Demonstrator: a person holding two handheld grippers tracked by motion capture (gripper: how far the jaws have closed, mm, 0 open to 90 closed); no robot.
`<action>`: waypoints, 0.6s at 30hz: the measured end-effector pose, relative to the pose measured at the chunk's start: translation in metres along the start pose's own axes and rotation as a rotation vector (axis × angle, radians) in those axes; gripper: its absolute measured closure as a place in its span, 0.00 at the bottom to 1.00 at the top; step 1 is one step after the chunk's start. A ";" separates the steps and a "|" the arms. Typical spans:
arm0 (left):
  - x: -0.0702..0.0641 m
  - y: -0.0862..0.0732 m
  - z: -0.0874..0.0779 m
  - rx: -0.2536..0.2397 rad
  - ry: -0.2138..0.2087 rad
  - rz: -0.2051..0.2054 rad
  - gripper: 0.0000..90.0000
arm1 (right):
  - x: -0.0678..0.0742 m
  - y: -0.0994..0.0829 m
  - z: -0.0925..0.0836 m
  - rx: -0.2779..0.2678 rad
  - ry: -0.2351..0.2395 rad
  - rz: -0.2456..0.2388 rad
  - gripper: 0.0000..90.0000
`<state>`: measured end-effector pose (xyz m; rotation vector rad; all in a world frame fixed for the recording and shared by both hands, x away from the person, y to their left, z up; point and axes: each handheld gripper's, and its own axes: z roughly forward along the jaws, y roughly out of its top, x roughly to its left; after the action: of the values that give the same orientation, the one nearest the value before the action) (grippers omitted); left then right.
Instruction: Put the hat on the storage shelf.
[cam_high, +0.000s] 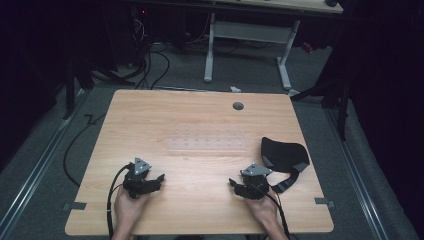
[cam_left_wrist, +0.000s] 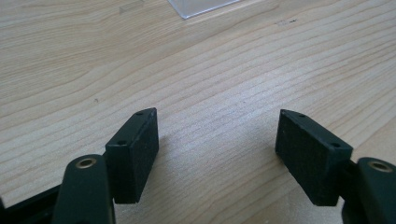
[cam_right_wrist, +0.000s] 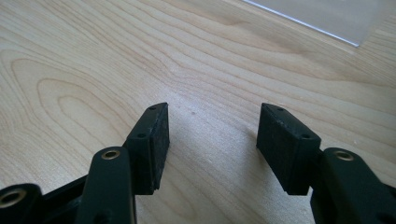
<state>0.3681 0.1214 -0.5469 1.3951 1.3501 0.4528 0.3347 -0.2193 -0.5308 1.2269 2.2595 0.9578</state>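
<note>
Now, left gripper (cam_high: 159, 178): you hold it low at the near left of the table (cam_high: 150, 115), jaws spread wide, nothing between them.
Right gripper (cam_high: 233, 183): likewise wide and empty, near right.
Clear sheet (cam_high: 207, 140): flat mid-table, beyond both grippers, untouched.
Black pouch (cam_high: 282, 151): just beyond your right hand (cam_high: 262, 207), strap trailing toward it.
Risk: the sheet looks thin and flush; your pads may skate over it, and the right cable could snag the strap.

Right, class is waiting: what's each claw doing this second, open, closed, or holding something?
Left claw: open, holding nothing, over the bare wooden table.
Right claw: open, holding nothing, over the same table.
</note>
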 end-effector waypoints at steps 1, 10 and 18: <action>0.000 0.000 0.000 0.000 0.000 0.000 0.34 | 0.000 0.000 0.000 0.002 0.001 -0.001 0.49; 0.000 0.000 0.000 0.000 0.000 0.000 0.34 | 0.001 0.003 -0.012 -0.059 0.008 0.008 0.48; 0.000 0.000 0.000 0.000 0.000 0.000 0.34 | -0.002 0.006 -0.024 -0.095 0.037 0.040 0.49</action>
<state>0.3681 0.1214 -0.5469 1.3947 1.3501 0.4529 0.3246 -0.2273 -0.5102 1.2274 2.1979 1.0976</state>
